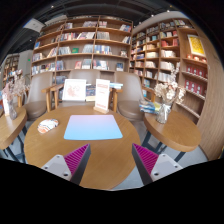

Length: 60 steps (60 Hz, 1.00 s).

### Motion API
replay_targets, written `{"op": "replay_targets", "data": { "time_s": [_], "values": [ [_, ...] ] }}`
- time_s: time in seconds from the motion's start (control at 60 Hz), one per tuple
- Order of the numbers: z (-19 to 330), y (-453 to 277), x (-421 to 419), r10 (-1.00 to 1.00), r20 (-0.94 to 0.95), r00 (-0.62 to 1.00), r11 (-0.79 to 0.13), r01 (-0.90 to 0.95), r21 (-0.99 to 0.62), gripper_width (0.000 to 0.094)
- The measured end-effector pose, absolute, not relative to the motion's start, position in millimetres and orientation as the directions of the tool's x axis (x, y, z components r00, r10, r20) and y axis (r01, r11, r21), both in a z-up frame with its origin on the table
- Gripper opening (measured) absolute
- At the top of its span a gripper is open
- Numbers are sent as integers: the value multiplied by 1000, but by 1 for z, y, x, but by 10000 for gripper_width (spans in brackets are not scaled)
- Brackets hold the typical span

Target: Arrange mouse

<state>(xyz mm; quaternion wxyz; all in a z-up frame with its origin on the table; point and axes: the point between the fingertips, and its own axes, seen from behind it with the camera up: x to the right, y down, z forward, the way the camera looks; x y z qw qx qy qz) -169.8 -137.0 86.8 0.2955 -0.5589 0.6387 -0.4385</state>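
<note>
Bookshop or library kind of room, with tall wooden shelves (pixel 95 45) full of books running along the back wall and round the side. Gripper (pixel 112 160) hangs over a round wooden table (pixel 105 150) with its fingers spread wide apart and nothing between them, the pink pads (pixel 75 158) facing each other across bare tabletop. Just ahead of the fingers, roughly centred, lies a light blue mouse pad (pixel 93 127), flat on the table. Off to the side of it, near the table edge, sits a small white mouse (pixel 48 125), well apart from the pad and from the fingers. Beyond the pad stand two upright display cards (pixel 88 92) and a couple of wooden chairs (pixel 40 95). A vase with pale flowers (pixel 165 98) stands on a neighbouring table.
</note>
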Motion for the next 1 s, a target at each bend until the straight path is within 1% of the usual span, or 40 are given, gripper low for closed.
{"op": "replay_targets", "data": {
  "time_s": [0.017, 0.1, 0.333, 0.717, 0.867, 1.0],
  "values": [
    [91, -136, -175, -974, 112, -196, -10, -459, -888, 854],
    [89, -124, -172, -980, 109, -168, -19, -464, -885, 857],
    [66, -54, -155, -990, 102, -99, -42, -487, -872, 853],
    [37, 93, -136, -996, 79, 52, -94, -507, -857, 856],
    [29, 144, -126, -995, 43, 95, -86, -514, -854, 853],
    [24, 162, -106, -996, 31, 86, -71, -508, -859, 852]
  ]
}}
